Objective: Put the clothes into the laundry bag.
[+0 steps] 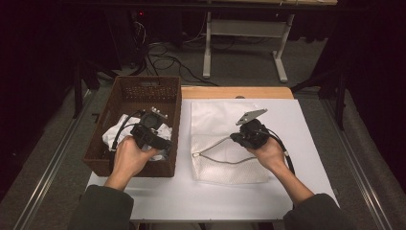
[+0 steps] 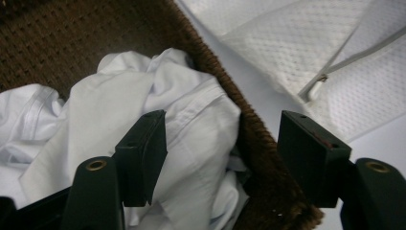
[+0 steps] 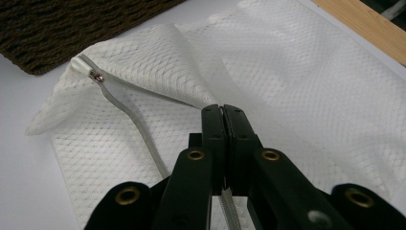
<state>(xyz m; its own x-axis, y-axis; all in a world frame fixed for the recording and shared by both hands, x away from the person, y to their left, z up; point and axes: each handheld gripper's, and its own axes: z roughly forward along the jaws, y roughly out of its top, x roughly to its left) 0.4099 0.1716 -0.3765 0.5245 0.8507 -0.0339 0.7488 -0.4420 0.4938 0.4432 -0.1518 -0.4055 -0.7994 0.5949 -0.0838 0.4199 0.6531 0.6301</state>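
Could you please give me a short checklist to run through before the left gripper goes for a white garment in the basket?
1. Left gripper open, nothing between its fingers: ok.
2. White garment lies in reach ahead of it, inside the wicker basket: ok.
3. Basket wall runs between the left fingers, so they may catch the rim: not ok.
4. Right gripper shut on the zipper edge of the mesh laundry bag: ok.
5. Bag mouth held open wide enough for a garment: cannot tell.
6. Bag lies flat on the white table beside the basket: ok.
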